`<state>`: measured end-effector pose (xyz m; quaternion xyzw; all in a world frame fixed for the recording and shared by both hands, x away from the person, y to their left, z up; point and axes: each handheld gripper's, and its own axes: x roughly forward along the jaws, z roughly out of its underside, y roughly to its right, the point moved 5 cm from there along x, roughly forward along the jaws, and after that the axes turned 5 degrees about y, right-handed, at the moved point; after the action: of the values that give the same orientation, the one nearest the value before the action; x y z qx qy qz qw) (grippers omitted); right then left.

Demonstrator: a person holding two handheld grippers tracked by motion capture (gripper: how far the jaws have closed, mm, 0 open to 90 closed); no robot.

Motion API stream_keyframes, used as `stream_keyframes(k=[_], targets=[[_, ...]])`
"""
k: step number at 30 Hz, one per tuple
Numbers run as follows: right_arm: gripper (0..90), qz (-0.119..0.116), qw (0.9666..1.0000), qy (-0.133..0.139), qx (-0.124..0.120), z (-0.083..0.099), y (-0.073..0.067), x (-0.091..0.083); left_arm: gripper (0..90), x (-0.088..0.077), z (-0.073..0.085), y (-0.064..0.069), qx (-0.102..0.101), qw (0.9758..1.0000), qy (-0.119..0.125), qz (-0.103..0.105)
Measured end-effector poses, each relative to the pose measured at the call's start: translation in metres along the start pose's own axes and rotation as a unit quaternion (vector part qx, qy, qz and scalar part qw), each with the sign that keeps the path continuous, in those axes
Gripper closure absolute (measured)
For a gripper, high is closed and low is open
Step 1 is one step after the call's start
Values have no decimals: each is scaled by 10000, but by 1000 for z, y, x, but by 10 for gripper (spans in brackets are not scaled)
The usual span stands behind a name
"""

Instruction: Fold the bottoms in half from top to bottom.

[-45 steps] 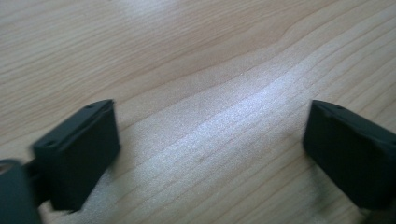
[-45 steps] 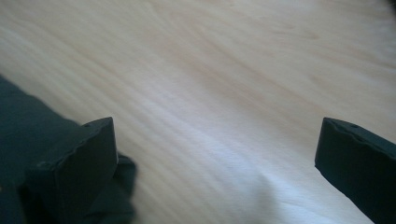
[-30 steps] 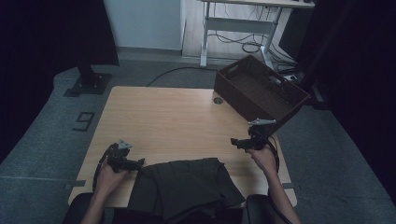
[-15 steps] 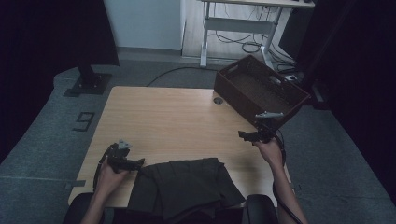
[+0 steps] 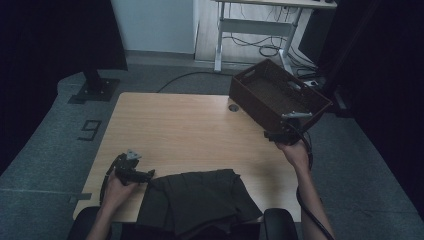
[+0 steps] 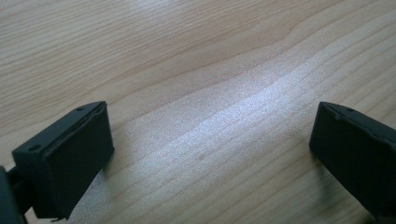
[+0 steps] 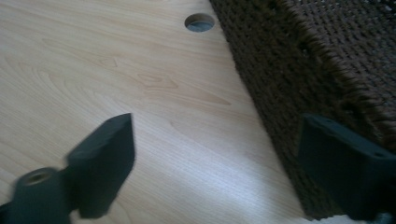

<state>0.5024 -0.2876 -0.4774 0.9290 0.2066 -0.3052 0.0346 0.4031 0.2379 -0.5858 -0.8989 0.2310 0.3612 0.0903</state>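
High view first: we work at a pale wooden desk [image 5: 190, 130] on a grey carpeted floor. Our task's things are two. A dark brown woven rectangular basket [image 5: 277, 97] sits at the far right corner of the desk, partly overhanging the edge. A dark olive folded cloth garment [image 5: 197, 200] lies at the near edge, centre, draping off toward us.

Our right tool [image 5: 274, 135] hovers just beside the basket's near wall, right of the small round cable hole [image 5: 233, 107]. Its jaws have just been closing a little, yet they stand apart with nothing between them; in the right gripper view the basket's weave [image 7: 299, 79] runs beside the right-hand jaw, whether touching we cannot tell.

Our left tool [image 5: 145, 175] rests low on the desk, just beside the garment's left edge, released, jaws wide over bare wood [image 6: 210, 93].

We judge the step is taking hold of the basket to bring it closer. To do it well, we should set one jaw inside the wall and one outside, clench firmly on the rim, then drag it level so the overhanging end does not tip off.
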Motion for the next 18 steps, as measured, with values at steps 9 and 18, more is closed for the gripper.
stream_keyframes(k=[9,18], targets=[[345,240,9996,110,-38,-8,13,-8,0,0,0,0,1,10000,-2,1],[389,697,9974,145,-136,-15,28,-12,0,0,0,0,1,10000,-2,2]])
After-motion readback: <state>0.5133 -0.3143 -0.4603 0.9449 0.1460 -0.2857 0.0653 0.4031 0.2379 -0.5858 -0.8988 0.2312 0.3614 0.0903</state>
